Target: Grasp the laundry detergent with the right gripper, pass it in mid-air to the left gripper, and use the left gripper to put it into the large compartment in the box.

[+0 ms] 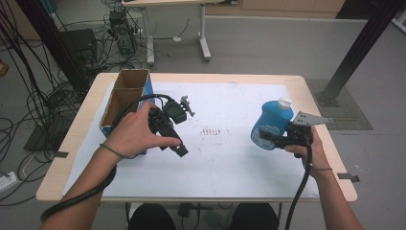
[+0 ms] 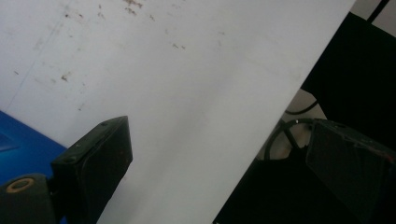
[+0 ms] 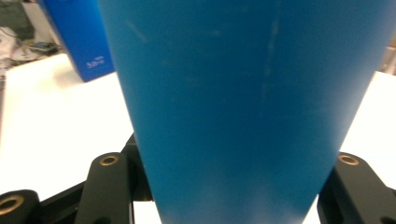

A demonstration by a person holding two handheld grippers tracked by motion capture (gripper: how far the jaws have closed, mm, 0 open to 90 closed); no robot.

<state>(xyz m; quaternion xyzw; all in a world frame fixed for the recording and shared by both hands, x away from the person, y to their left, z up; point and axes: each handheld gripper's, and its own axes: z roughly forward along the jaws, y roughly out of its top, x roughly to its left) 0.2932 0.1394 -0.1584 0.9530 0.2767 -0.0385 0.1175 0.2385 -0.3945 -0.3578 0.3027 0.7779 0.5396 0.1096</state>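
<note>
Blue bottle [image 1: 271, 125], white cap [image 1: 285, 102]: one item, clamped between the jaws of the right gripper [image 1: 273, 139]. It is carried over the right part of the table [image 1: 230, 163], near the right edge and about midway between the front and back edges, leaning with its cap up and toward the back. In the right gripper view the bottle's blue body [image 3: 243, 102] rises between the two black jaws, which press on it from both sides.

Right gripper: black body, grey three-cornered plate [image 1: 309, 118] on top, cable [image 1: 299, 191] trailing down off the front edge. It is held by the person's right hand [image 1: 306, 146].

Left gripper [image 1: 178, 148]: black, held in the person's left hand [image 1: 136, 134] over the left half of the table, pointing down toward the front edge. Its jaws stand wide apart with nothing between them; the left gripper view shows bare white table surface [image 2: 187, 93] in the gap. Its cable [image 1: 81, 199] loops round the forearm and off the front edge.

Cardboard box [image 1: 125, 96]: open-topped, brown inside, blue outside, standing near the back left corner of the table, just behind the left hand. A blue side of it [image 3: 79, 37] shows in the right gripper view.

Table: pale wooden rim, white sheet on top, small brown stains [image 1: 209, 131] near the middle.
</note>
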